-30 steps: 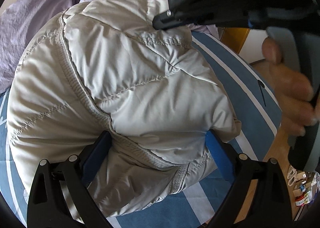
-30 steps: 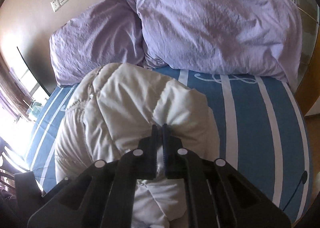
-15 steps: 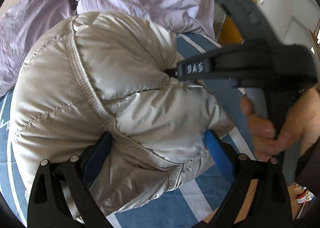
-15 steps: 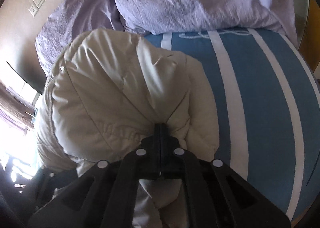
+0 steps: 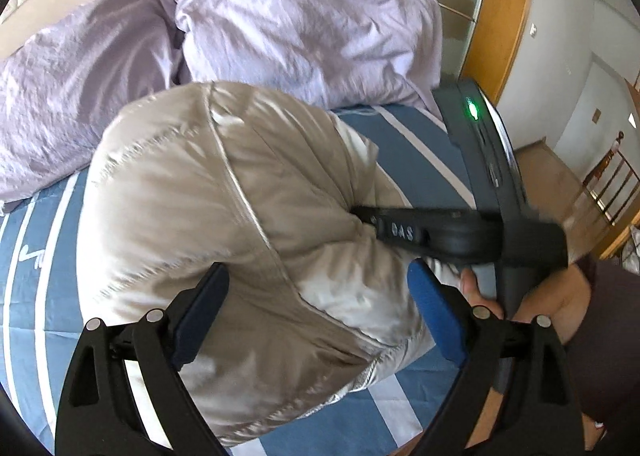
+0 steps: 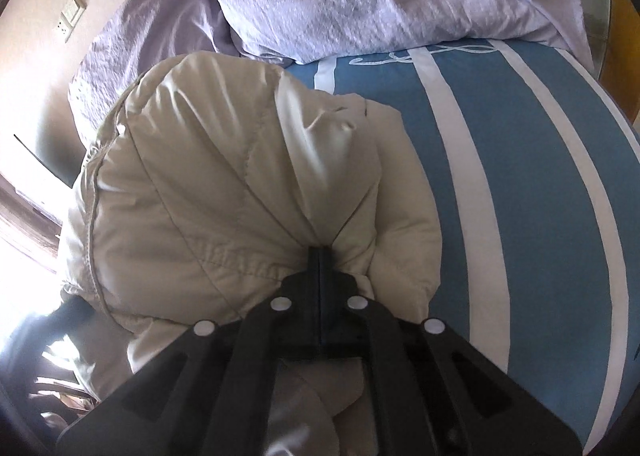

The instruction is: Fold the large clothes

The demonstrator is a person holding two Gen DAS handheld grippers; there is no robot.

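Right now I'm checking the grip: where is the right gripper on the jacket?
The right gripper is shut on the beige puffer jacket, pinching its right-hand bulge beside the striped bedspread.

White letters "DAS" on right hand-held gripper (image 5: 362, 214) finger

We see the left claw (image 5: 316, 312) spread wide, its blue-padded fingers (image 5: 434, 316) well apart. The right claw (image 6: 320, 256) is pinched tight, fingers pressed together, and reaches in from the right in the left wrist view, our right hand (image 5: 532, 300) gripping its handle.
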